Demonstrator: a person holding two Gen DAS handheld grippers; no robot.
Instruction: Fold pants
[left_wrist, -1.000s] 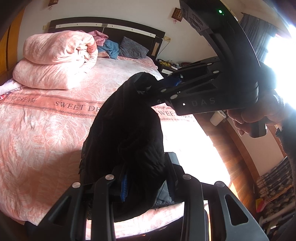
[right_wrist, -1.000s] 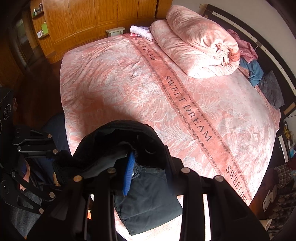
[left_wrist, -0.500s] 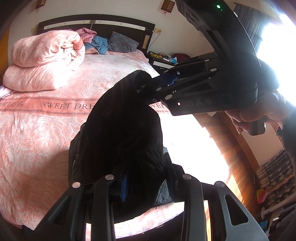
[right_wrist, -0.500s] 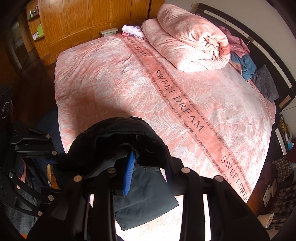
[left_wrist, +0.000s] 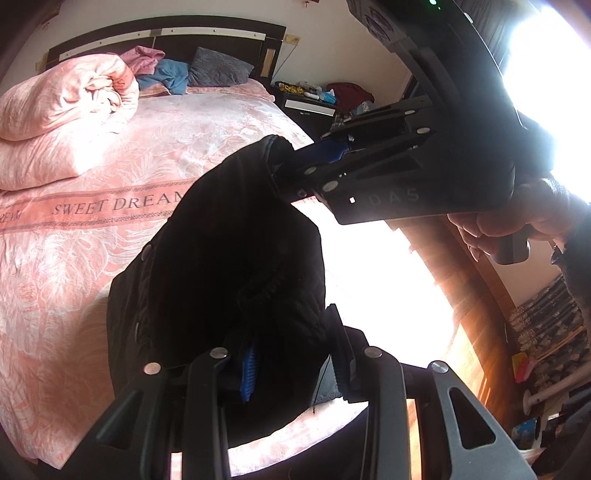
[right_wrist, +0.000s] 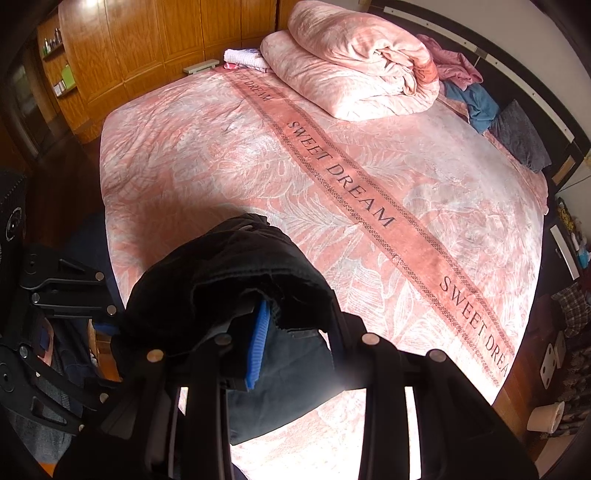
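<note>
The left black two-finger gripper (left_wrist: 291, 365) was clamped on a bunched fold of the dark black fabric pants (left_wrist: 229, 258), and the right black two-finger gripper (right_wrist: 295, 332) pinched another part of them. The pants hung between both grippers, their lower part draped on the pink leaf-patterned bedspread (right_wrist: 424, 177) just beyond. Farther off lay a rolled pink quilt (right_wrist: 354, 62).

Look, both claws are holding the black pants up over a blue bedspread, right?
Not quite: the bedspread is pink, as the right wrist view shows. The left claw and the right claw are both holding the black pants up over it.
</note>
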